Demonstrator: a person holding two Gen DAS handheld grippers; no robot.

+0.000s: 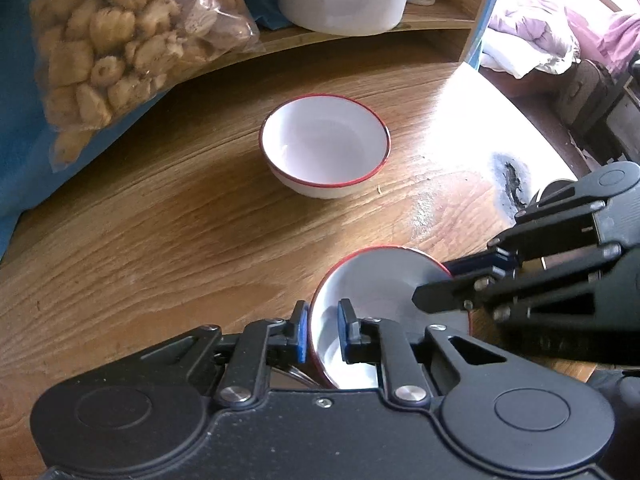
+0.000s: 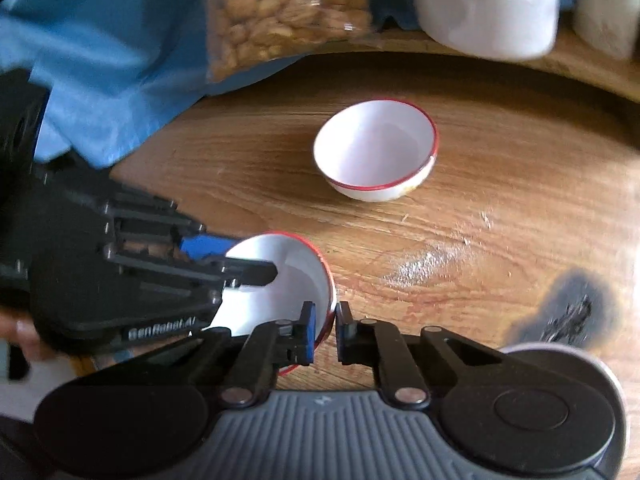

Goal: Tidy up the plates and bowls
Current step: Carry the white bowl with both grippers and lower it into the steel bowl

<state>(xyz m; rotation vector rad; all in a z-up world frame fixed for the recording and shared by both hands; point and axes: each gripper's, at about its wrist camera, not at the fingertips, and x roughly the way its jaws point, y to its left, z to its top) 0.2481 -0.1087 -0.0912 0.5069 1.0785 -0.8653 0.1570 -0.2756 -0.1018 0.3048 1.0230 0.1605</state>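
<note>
Left wrist view: the left gripper (image 1: 323, 330) has its fingers clamped across the near rim of a red-rimmed white bowl (image 1: 384, 280), one pad outside the wall and one inside. The right gripper (image 1: 434, 294) comes in from the right and pinches the opposite rim of that same bowl. A second red-rimmed bowl (image 1: 324, 146) sits upright farther back on the wooden table (image 1: 160, 232), well apart, near a bag of snacks (image 1: 120, 40).

Right wrist view: the right gripper (image 2: 325, 330) is closed tight on the held bowl's (image 2: 288, 280) thin edge (this picture is somewhat blurred), while the left gripper (image 2: 256, 272) grips the far side.

Judging by this, the step is picking up the near bowl two-handed. Next it likely needs a level lift, then nesting into the far bowl (image 2: 376, 148), with both grips released together.
</note>
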